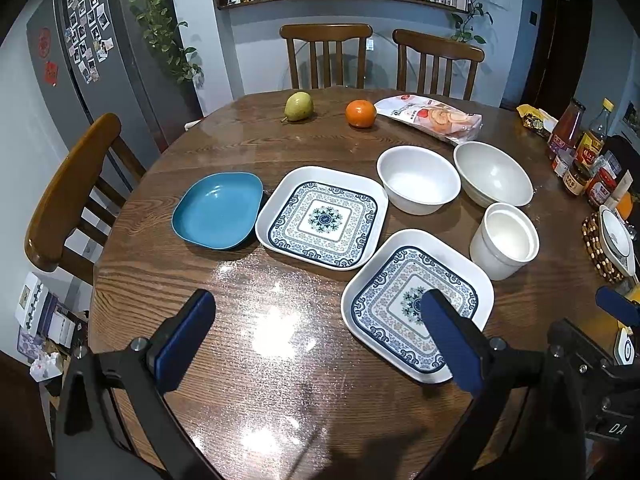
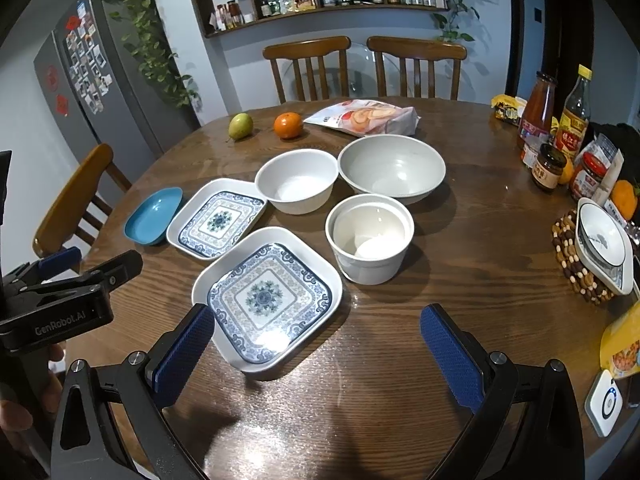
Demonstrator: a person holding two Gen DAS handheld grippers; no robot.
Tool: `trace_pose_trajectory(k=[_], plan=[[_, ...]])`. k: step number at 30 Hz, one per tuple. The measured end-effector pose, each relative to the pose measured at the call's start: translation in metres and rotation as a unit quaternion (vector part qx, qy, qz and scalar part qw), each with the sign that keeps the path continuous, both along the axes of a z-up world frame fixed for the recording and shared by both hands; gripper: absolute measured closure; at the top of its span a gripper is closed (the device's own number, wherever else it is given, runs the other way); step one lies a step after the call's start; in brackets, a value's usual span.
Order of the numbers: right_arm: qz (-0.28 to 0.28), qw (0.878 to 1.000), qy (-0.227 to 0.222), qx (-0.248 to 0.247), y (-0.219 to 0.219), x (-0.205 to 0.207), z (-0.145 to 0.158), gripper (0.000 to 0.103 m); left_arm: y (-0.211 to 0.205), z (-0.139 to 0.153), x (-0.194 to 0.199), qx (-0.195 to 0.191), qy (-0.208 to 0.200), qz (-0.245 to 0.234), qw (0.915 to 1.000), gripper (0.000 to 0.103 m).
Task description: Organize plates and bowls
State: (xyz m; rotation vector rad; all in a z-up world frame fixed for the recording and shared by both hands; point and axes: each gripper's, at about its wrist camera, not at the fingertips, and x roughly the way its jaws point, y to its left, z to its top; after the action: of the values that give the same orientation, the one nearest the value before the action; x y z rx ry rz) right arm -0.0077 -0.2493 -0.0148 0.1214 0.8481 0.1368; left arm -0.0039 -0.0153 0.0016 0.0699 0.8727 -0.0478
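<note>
Two square white plates with blue patterns lie on the round wooden table: a near one (image 1: 404, 276) (image 2: 267, 300) and a far one (image 1: 322, 217) (image 2: 216, 218). A blue dish (image 1: 218, 210) (image 2: 154, 216) sits left of them. Behind stand a white bowl (image 1: 418, 184) (image 2: 297, 180), a wide grey-white bowl (image 1: 493, 172) (image 2: 391, 168) and a tall white cup-bowl (image 1: 505, 240) (image 2: 370, 238). My left gripper (image 1: 318, 328) hovers open over bare table, its right finger above the near plate. My right gripper (image 2: 316, 344) is open, empty, just right of that plate.
A pear (image 1: 298, 106), an orange (image 1: 360, 113) and a snack bag (image 1: 430, 117) lie at the table's far side. Bottles and jars (image 2: 560, 132) crowd the right edge, with a small bowl on a beaded mat (image 2: 600, 248). Wooden chairs (image 1: 326, 54) ring the table.
</note>
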Motion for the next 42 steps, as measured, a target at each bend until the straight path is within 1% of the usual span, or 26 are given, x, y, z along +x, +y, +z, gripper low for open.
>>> trace_pose_trajectory(k=[11, 30, 37, 42], plan=[[0.000, 1.000, 0.005, 0.003, -0.004, 0.001, -0.002, 0.000, -0.005, -0.002, 0.000, 0.004, 0.002, -0.001, 1.0000, 0.001], [-0.008, 1.000, 0.019, 0.005, -0.013, 0.007, -0.011, 0.000, -0.017, -0.017, 0.009, 0.003, 0.023, -0.012, 0.9997, 0.001], [-0.005, 0.999, 0.033, 0.016, -0.017, 0.013, -0.021, 0.000, -0.021, -0.031, 0.016, -0.007, 0.046, -0.014, 0.9988, 0.001], [-0.002, 0.998, 0.050, 0.026, -0.017, 0.020, -0.034, 0.000, -0.021, -0.051, 0.025, -0.020, 0.080, -0.014, 0.9965, 0.002]])
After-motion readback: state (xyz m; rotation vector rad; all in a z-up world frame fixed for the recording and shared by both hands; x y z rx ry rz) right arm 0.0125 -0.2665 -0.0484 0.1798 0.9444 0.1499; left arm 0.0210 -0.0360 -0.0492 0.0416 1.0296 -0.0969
